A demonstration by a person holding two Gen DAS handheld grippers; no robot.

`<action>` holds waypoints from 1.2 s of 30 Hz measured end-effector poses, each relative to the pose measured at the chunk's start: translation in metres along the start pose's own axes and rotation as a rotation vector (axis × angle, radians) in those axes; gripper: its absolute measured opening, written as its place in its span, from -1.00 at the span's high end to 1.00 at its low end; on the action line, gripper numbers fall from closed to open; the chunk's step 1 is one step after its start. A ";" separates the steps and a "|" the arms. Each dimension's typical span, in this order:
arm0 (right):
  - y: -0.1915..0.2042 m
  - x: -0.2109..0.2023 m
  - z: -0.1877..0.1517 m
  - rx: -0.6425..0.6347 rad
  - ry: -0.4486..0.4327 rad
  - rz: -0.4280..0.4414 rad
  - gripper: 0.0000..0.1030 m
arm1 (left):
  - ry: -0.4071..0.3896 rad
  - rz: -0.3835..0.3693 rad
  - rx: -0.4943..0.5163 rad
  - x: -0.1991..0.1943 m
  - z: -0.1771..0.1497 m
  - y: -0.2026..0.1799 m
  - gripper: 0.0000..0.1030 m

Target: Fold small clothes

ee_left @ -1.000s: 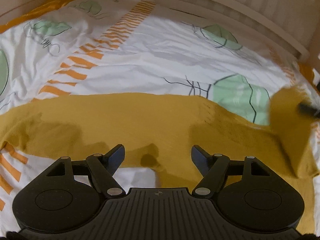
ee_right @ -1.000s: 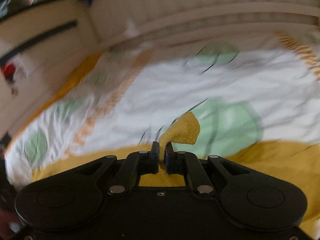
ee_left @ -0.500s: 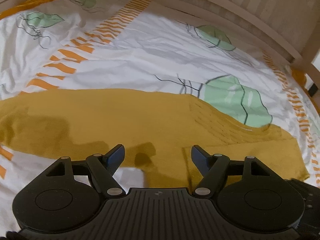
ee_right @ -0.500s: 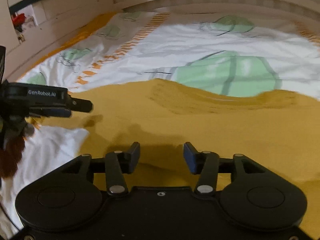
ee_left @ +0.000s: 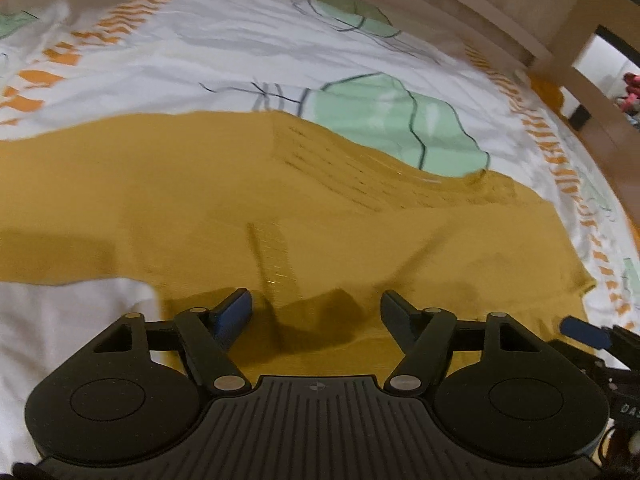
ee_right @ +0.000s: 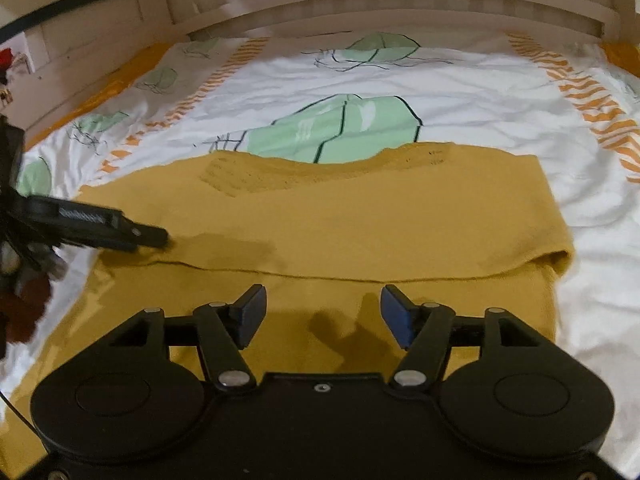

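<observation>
Lying on patterned bedsheet (ee_right: 400,80), mustard garment (ee_right: 360,220), both tools (ee_left: 316,308) (ee_right: 323,308) spread, empty, headboard (ee_right: 400,4) beyond

left gripper (ee_left: 316,312): matte black plastic all over, two big round lobes with a shallow disc moulded into each, ribbed centre plate with a tiny round crosshair mark near its top edge
left pads (ee_left: 234,314): dark blue, on angled black linkage arms
screws: silver pivot heads on each arm, smaller ones further out
right gripper (ee_right: 323,316): same black build, but a smooth centre plate with one small screw
right pads (ee_right: 396,318): blue too
markings: white lettering on the left gripper's side, too blurred to read
</observation>
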State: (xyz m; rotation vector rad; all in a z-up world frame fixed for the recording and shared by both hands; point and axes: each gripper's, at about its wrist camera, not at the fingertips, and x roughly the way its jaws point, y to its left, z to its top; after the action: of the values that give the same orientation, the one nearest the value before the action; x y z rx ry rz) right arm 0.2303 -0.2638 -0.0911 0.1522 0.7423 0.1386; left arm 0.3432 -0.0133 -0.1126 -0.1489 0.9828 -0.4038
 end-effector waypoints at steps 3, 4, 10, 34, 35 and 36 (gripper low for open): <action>0.004 0.000 0.003 -0.020 -0.006 0.005 -0.45 | -0.015 -0.001 0.011 0.005 -0.001 -0.004 -0.16; 0.005 -0.001 0.004 -0.021 -0.005 0.009 -0.45 | -0.021 0.002 0.011 0.006 -0.001 -0.005 -0.13; 0.009 0.001 0.001 0.001 0.043 0.059 -0.47 | -0.057 0.024 -0.050 0.010 0.002 -0.002 0.48; 0.014 0.009 -0.003 0.012 0.120 0.047 -0.69 | -0.097 0.280 0.080 0.007 0.027 0.011 0.77; 0.013 0.010 -0.003 0.015 0.128 0.044 -0.75 | -0.081 0.279 0.066 0.011 0.024 0.016 0.56; 0.012 0.012 -0.004 0.018 0.137 0.042 -0.77 | -0.073 0.271 0.053 0.011 0.021 0.021 0.45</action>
State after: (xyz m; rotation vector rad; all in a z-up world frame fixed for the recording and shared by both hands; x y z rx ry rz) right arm 0.2355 -0.2496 -0.1002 0.1768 0.8774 0.1837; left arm 0.3718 0.0001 -0.1160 0.0179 0.9045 -0.1743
